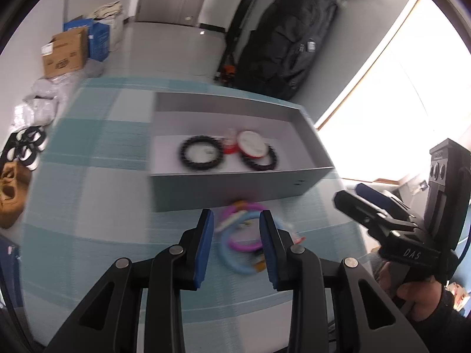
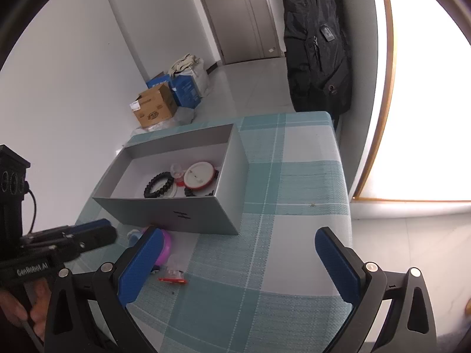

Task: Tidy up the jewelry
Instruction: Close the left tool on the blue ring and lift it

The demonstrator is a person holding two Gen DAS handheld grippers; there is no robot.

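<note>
A grey open box (image 1: 235, 186) (image 2: 188, 219) sits on the checked teal cloth. Inside lie a black bead bracelet (image 1: 201, 153) (image 2: 159, 184), a second black bracelet (image 1: 259, 161) under a red-and-white round case (image 1: 251, 144) (image 2: 200, 175), and a small clear item. In front of the box lie a pink bangle (image 1: 244, 245) (image 2: 164, 248) and a light blue bangle (image 1: 235, 260). My left gripper (image 1: 237, 244) is open just above them, fingers on either side. My right gripper (image 2: 238, 264) is open and empty over the cloth to the right; it also shows in the left wrist view (image 1: 379, 214).
A small clear packet with a red strip (image 2: 173, 276) lies on the cloth near the bangles. The table edge (image 2: 343, 176) runs along the right by a bright window. A black backpack (image 2: 318, 41), cardboard boxes (image 2: 154, 106) and shoes (image 1: 17, 176) are beyond the table.
</note>
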